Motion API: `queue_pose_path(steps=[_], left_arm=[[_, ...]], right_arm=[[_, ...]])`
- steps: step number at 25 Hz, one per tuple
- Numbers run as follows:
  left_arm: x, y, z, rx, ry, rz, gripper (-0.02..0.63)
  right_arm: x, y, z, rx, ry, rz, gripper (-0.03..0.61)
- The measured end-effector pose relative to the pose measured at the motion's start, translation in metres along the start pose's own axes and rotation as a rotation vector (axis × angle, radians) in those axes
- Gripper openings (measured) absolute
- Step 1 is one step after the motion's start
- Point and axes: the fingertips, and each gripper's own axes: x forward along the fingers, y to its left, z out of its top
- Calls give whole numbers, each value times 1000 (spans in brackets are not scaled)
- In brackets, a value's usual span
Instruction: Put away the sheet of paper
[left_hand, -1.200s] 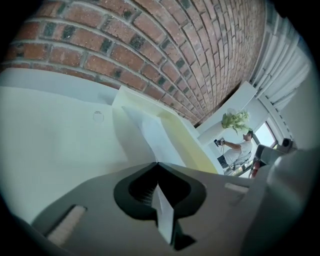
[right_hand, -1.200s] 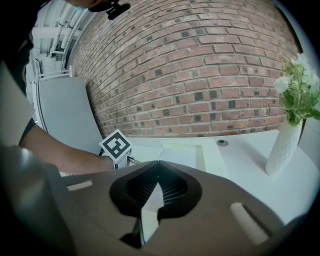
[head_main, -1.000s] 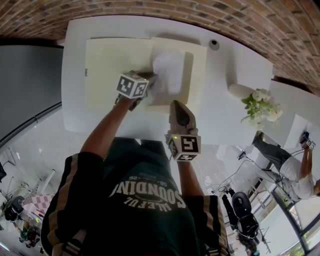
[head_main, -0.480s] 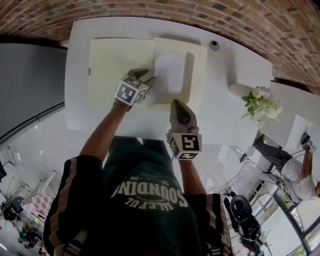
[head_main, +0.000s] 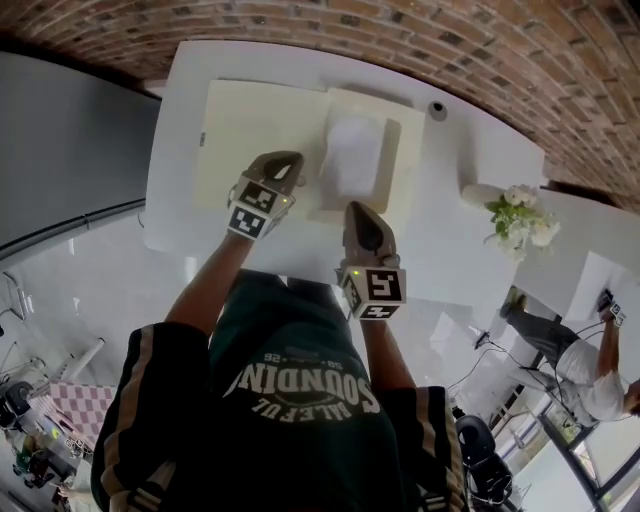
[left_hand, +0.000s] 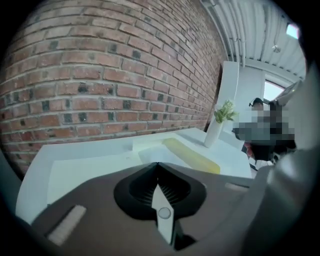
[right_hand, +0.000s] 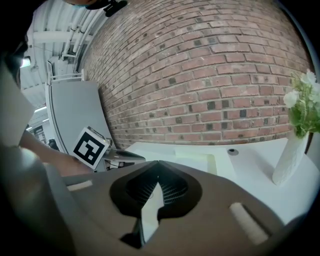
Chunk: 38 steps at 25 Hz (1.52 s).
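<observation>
The white sheet of paper lies in a shallow pale yellow tray on the white table. The tray's flat pale yellow lid lies open to its left. My left gripper hovers over the lid's right part, just left of the sheet. Its jaws have just been closing and are shut with nothing between them. The sheet and tray show past its tip. My right gripper hangs shut and empty at the tray's near edge.
A white vase with flowers stands at the table's right, also shown as vase. A small round object sits near the back edge. Behind the table rises a brick wall. Another person stands far right.
My left gripper has pulled back from the sheet's left edge and lifted, ending shut and empty. The sheet stays in the tray. The right gripper has hardly moved.
</observation>
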Motion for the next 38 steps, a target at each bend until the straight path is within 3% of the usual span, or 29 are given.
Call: queue_pose_path(steps=[6, 12, 24, 29, 38], left_arm=[[-40, 2, 9, -22, -61, 74, 11], [-76, 7, 29, 19, -122, 147, 11], [-137, 34, 111, 74, -285, 233, 11], [-144, 38, 118, 93, -294, 238, 11], [-149, 39, 113, 117, -265, 213, 11]], right_arm=[[-4, 8, 19, -23, -34, 17, -3], [-4, 11, 42, -57, -71, 44, -3], [1, 12, 124, -161, -204, 54, -3], [-6, 10, 141, -199, -234, 30, -3], [-22, 12, 137, -222, -225, 3, -3]])
